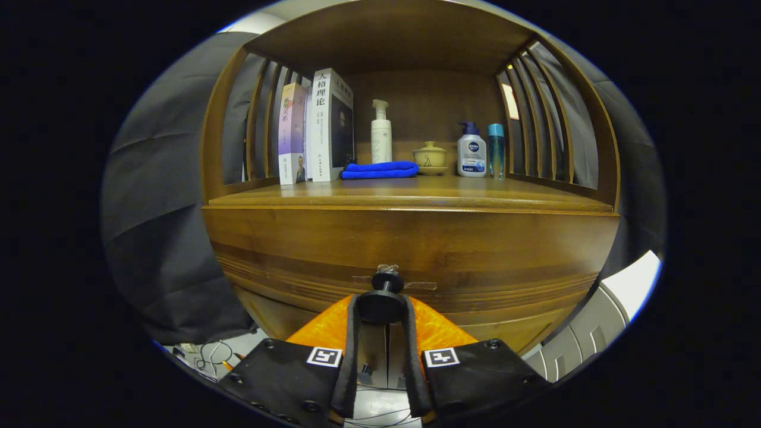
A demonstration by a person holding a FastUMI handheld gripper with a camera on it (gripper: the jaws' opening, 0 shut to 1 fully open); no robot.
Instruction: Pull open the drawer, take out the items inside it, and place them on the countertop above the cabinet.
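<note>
One drawer (410,261) is facing the camera, sitting shut in the front of a brown wooden cabinet (238,249), directly under the countertop (410,193). Its front is showing a warm wood grain with darker horizontal bands curving across it, and a single round dark knob (381,303) on a short stem is standing out from its middle. The gripper (381,312) is closing in narrowly on that knob, with one finger pressing against its left side and the other against its right, so the knob is sitting clamped between them.

Going outward, the countertop above the drawer is carrying several things under a wooden canopy with slatted sides. Two books (315,128) are standing upright at the far left. One folded blue cloth (380,170) is lying just right of them. One white pump bottle (381,134) is standing behind the cloth. One small lidded cup (429,156) on a saucer is resting near the middle. One white bottle with a dark pump (471,151) is standing to its right, and one slim blue bottle (496,150) is standing just beside that, at the far right.

Dark cloth is hanging behind the cabinet on both sides. A few loose cables (211,356) are lying on the floor at the near left.
</note>
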